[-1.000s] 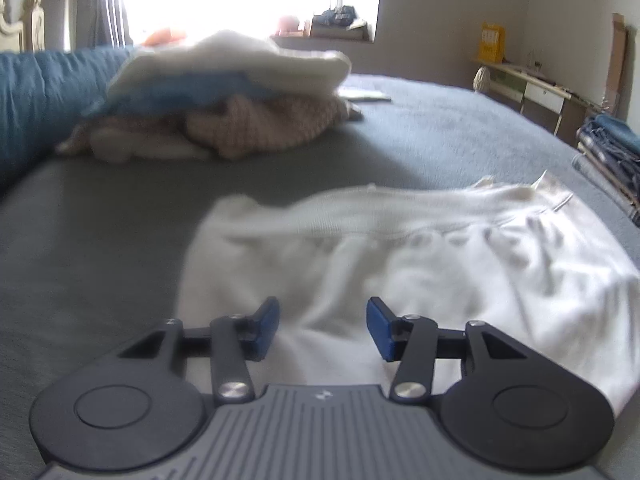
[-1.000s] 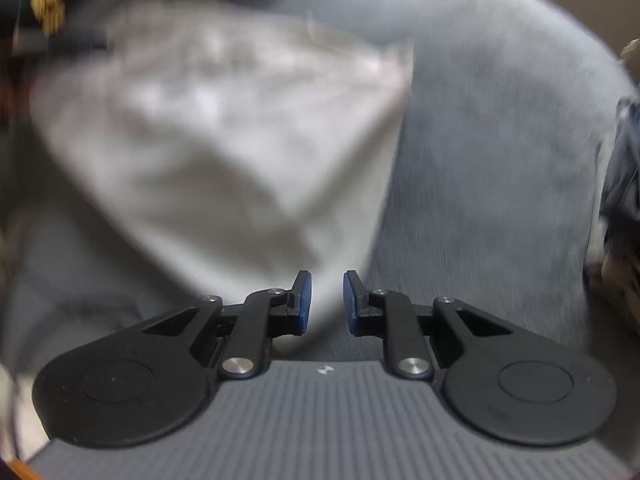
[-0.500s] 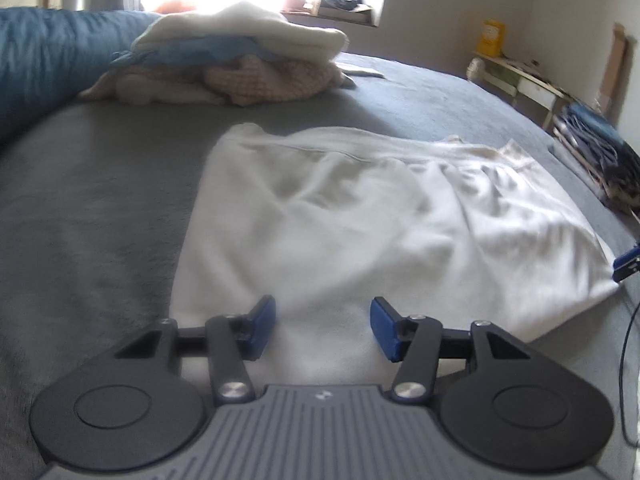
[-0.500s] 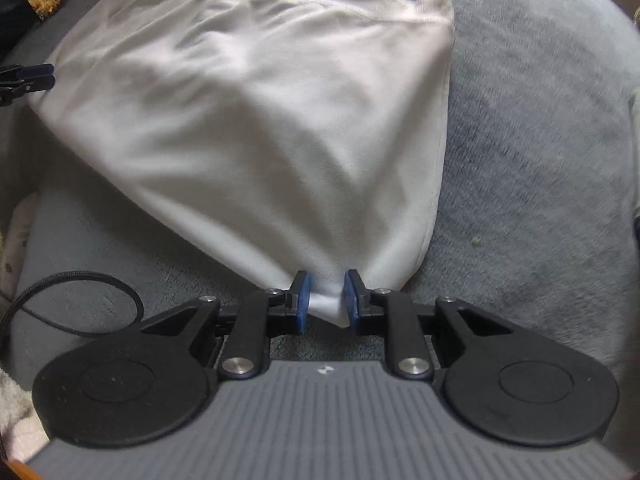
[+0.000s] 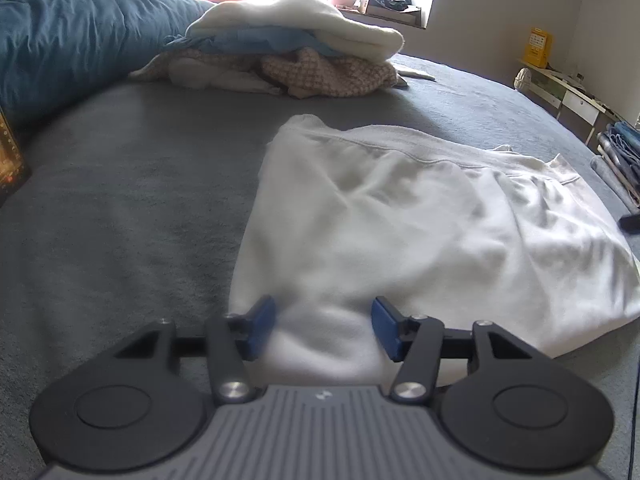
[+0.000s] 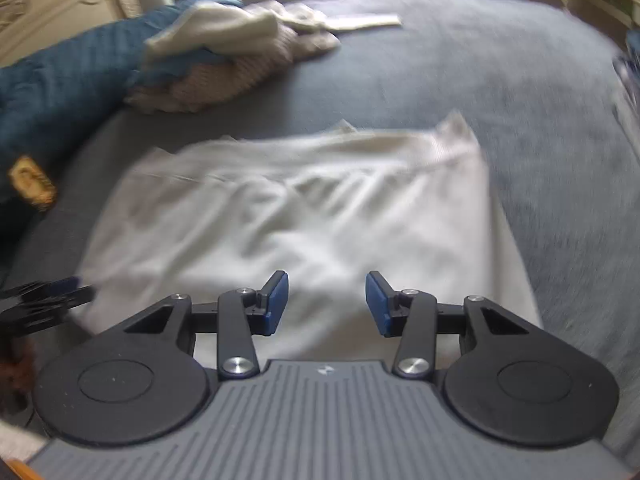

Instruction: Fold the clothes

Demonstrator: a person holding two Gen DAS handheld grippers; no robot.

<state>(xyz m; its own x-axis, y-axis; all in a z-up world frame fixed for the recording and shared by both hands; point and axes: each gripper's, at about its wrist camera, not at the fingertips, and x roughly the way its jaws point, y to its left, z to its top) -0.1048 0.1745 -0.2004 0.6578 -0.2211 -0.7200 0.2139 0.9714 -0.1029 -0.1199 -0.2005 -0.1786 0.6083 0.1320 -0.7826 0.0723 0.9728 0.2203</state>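
A white garment (image 5: 400,232) lies spread on the grey bed (image 5: 120,208); it also shows in the right wrist view (image 6: 304,216), blurred. My left gripper (image 5: 322,328) is open, its blue pads either side of a bunched near edge of the garment. My right gripper (image 6: 326,302) is open and empty, just above the garment's near edge. The left gripper's tip shows at the left of the right wrist view (image 6: 44,300).
A pile of clothes (image 5: 288,56) sits at the far side of the bed, next to a blue duvet (image 5: 72,40). A stack of dark folded clothes (image 5: 620,160) lies at the right edge. A desk (image 5: 560,88) stands by the wall.
My right gripper let go of the garment's corner, opened wide and tilted up. My left gripper stayed open and moved closer to the near edge.
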